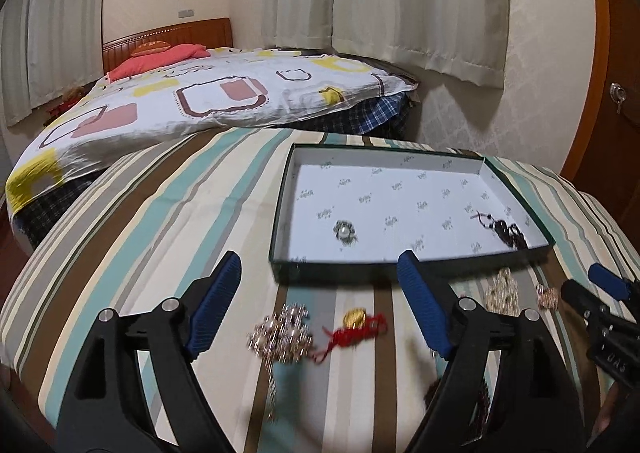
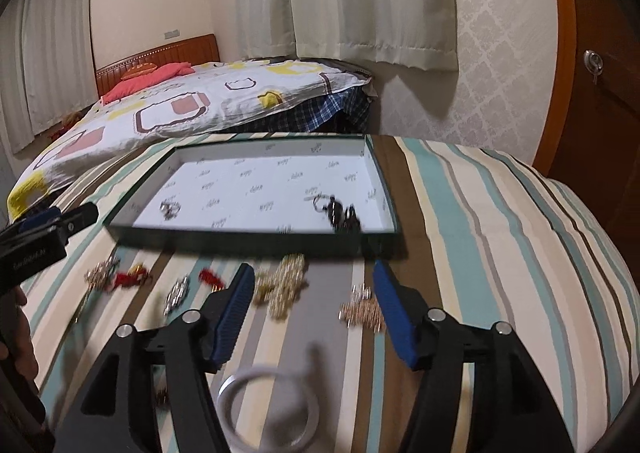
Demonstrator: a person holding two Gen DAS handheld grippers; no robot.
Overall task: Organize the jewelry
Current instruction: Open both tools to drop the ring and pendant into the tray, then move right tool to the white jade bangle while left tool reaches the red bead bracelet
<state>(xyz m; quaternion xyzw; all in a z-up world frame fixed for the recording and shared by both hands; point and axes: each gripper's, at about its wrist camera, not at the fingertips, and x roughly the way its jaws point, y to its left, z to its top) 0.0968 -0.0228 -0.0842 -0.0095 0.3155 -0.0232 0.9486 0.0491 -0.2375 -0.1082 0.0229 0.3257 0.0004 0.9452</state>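
Below my left gripper (image 1: 316, 281), its jaws apart and empty, a silver beaded piece (image 1: 280, 333) and a red-corded gold charm (image 1: 354, 323) lie at lower centre on the striped desk (image 1: 160, 213). I judge them light, limp and snag-prone; I'd pinch the bead cluster. My right gripper (image 2: 314, 277) is also spread, over gold chains (image 2: 282, 285). The open box (image 1: 286, 189) sits just above, its near wall in the way.

Two hand-held grippers, black frames with blue fingers

The left hand-held gripper (image 1: 320, 269) and right hand-held gripper (image 2: 314, 279) each have matte black angular arms, round silver pivot screws and ribbed blue finger pads (image 1: 218, 305). The right one's black body bears pale printed characters, and bare skin (image 2: 18, 337) shows behind the left one.
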